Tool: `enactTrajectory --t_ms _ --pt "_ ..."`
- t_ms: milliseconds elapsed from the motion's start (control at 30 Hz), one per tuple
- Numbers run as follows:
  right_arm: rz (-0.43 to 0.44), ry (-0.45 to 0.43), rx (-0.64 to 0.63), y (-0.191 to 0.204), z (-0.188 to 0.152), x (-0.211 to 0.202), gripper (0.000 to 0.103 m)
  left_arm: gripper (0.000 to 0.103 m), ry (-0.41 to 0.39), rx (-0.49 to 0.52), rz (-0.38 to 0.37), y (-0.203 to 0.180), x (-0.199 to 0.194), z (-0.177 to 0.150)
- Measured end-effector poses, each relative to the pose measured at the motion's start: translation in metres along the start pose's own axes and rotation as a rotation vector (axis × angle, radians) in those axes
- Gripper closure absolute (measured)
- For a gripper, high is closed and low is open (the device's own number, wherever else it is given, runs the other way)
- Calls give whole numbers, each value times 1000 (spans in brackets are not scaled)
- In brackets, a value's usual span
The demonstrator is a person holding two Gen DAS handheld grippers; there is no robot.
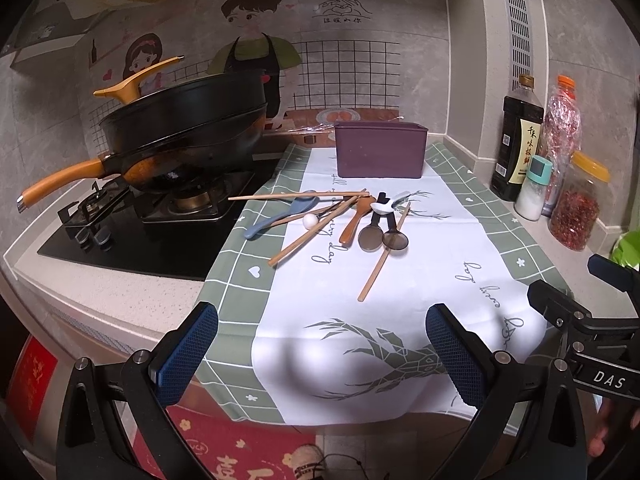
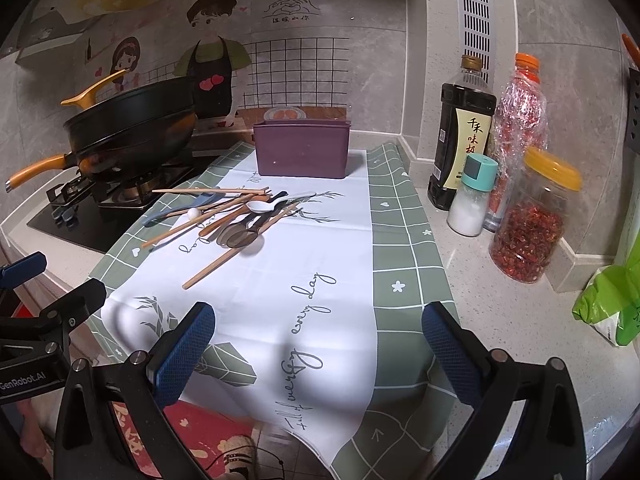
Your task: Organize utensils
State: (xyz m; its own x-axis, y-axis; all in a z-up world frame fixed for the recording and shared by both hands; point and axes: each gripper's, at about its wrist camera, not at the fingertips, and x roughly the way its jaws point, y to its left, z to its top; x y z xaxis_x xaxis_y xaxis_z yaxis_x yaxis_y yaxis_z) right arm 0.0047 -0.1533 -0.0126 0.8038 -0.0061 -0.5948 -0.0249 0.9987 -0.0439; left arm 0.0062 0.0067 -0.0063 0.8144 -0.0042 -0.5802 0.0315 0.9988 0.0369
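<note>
Cloth [image 1: 400,288] is lying flat on the counter with the purple box [image 1: 379,149] sitting at its far end, chopsticks and spoons [image 1: 340,220] piled loose mid-cloth, left gripper [image 1: 322,354] and right gripper [image 2: 318,354] both hovering wide open, empty.

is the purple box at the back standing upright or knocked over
Upright. The purple rectangular plastic box rests flat on the patterned cloth, with its rim on top; its contents can't be seen.
</note>
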Motion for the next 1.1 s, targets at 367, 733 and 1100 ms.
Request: enactTrajectory --t_ms 367,733,1100 --pt "4 1 4 -1 -2 0 0 0 -1 -3 2 -1 0 0" --pt "4 -1 5 0 -2 0 0 0 0 -4 2 -1 0 0" --pt "3 -5 5 0 -2 -2 0 0 0 -5 2 0 0 0"
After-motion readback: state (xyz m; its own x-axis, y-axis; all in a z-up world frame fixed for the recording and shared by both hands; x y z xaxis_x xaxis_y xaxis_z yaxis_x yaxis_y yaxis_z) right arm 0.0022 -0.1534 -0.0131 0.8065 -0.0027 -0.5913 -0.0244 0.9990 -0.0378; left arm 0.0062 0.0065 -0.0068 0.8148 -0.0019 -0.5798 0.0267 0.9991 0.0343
